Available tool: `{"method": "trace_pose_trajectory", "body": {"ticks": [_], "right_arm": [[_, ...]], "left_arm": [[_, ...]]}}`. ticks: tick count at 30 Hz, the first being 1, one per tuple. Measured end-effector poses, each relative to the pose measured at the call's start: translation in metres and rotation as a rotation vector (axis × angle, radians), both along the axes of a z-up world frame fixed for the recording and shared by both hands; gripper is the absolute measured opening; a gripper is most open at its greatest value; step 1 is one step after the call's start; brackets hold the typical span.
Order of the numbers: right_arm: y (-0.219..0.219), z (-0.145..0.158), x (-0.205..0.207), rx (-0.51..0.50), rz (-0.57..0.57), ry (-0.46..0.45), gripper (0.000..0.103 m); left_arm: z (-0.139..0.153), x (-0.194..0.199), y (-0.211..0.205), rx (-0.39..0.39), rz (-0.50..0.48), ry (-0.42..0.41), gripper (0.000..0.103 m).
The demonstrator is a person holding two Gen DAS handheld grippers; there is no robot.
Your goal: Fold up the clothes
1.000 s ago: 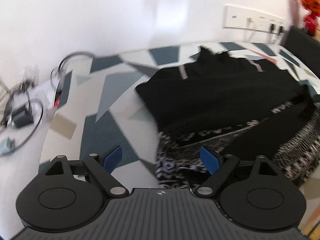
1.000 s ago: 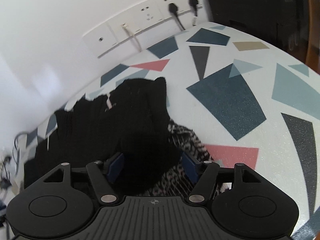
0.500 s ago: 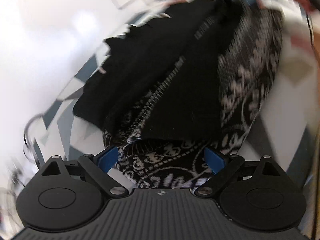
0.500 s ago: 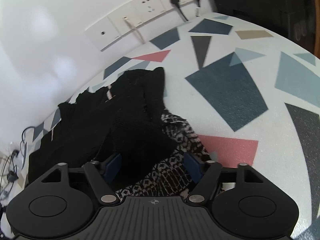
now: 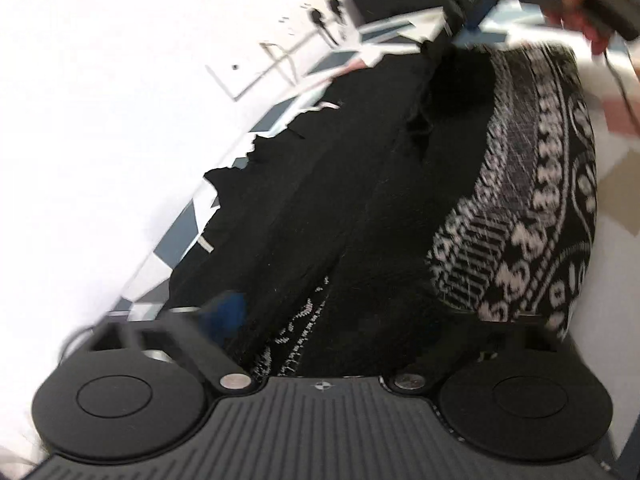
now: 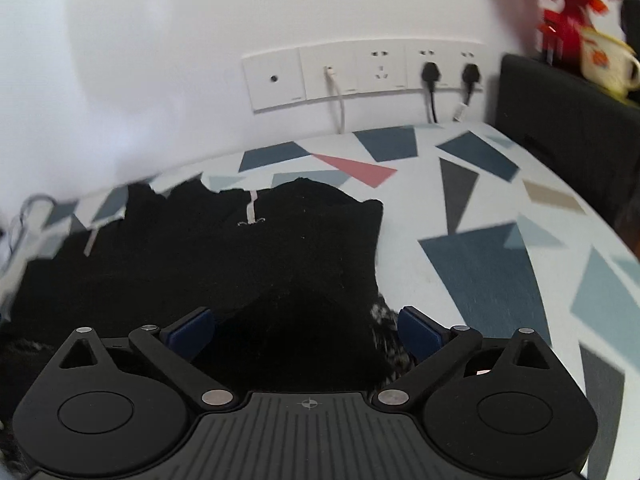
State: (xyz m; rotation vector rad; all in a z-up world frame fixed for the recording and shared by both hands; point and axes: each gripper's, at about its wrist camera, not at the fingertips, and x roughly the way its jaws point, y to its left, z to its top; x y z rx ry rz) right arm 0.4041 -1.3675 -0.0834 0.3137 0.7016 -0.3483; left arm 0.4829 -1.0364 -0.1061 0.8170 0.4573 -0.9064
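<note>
A white tabletop [image 6: 472,216] printed with blue, grey and pink triangles fills my right wrist view, running back to a white wall with a strip of white wall sockets [image 6: 360,72] across the upper middle. On it lies the black knitted garment with a black-and-white patterned layer [image 6: 224,256], spreading over the lower left and centre of that view and over nearly all of the left wrist view, where the patterned layer bulges at the right.

I judge the step to be taking fresh holds on the garment for a fold; next, both grippers need to pinch an edge before lifting.

My right gripper [image 6: 306,330] sits at the bottom centre, jaws spread wide over black cloth, gripping nothing. They have just been opening; a second ago they stood closer around the cloth.

My left gripper [image 5: 340,320] is blurred at the bottom, cloth heaped between its jaws, which have just been closing. I cannot tell whether they pinch it. A second ago this view showed far more bare tabletop.
</note>
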Motion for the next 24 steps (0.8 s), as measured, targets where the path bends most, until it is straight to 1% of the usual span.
{"method": "trace_pose_trajectory", "body": {"ticks": [1, 2, 3, 5, 7, 9, 11, 13, 16, 17, 18, 19, 20, 21, 22, 24], "right_arm": [[-0.001, -0.002, 0.003, -0.001, -0.008, 0.01, 0.097], [-0.004, -0.003, 0.003, 0.028, -0.028, 0.006, 0.097], [-0.008, -0.004, 0.002, 0.059, -0.05, -0.002, 0.097], [-0.015, -0.003, -0.007, 0.12, -0.099, -0.041, 0.098], [-0.021, -0.003, -0.017, 0.144, -0.149, -0.06, 0.098], [-0.027, -0.004, -0.027, 0.169, -0.197, -0.079, 0.098], [-0.029, -0.005, -0.036, 0.187, -0.21, -0.093, 0.098], [-0.028, -0.006, -0.043, 0.183, -0.203, -0.1, 0.097], [-0.029, -0.009, -0.048, 0.181, -0.216, -0.114, 0.095], [-0.03, -0.011, -0.048, 0.186, -0.228, -0.116, 0.094], [-0.03, -0.011, -0.046, 0.183, -0.224, -0.12, 0.092], [-0.028, -0.011, -0.042, 0.162, -0.196, -0.124, 0.091], [-0.023, -0.01, -0.038, 0.12, -0.158, -0.12, 0.091], [-0.017, -0.01, -0.033, 0.075, -0.118, -0.112, 0.091], [-0.012, -0.009, -0.027, 0.024, -0.072, -0.095, 0.091], [-0.002, -0.01, -0.016, -0.046, 0.02, -0.06, 0.09]], "left_arm": [[0.003, 0.004, 0.005, -0.037, 0.028, 0.054, 0.057], [0.006, 0.009, 0.01, -0.077, 0.056, 0.111, 0.055], [0.008, 0.011, 0.016, -0.109, 0.076, 0.149, 0.051], [0.01, 0.017, 0.025, -0.14, 0.112, 0.187, 0.05], [0.012, 0.022, 0.034, -0.167, 0.147, 0.222, 0.051], [0.011, 0.026, 0.038, -0.169, 0.157, 0.228, 0.056], [0.01, 0.028, 0.04, -0.159, 0.149, 0.216, 0.057], [0.009, 0.028, 0.039, -0.155, 0.129, 0.212, 0.057], [0.005, 0.031, 0.032, -0.179, 0.104, 0.26, 0.055], [0.004, 0.032, 0.029, -0.187, 0.1, 0.275, 0.047], [0.002, 0.032, 0.026, -0.191, 0.1, 0.28, 0.035], [0.003, 0.032, 0.024, -0.201, 0.109, 0.276, 0.028], [0.004, 0.032, 0.023, -0.213, 0.119, 0.271, 0.017], [0.006, 0.032, 0.023, -0.228, 0.131, 0.26, 0.013], [0.009, 0.033, 0.025, -0.247, 0.141, 0.262, 0.011], [0.016, 0.036, 0.029, -0.286, 0.162, 0.272, 0.009]]}}
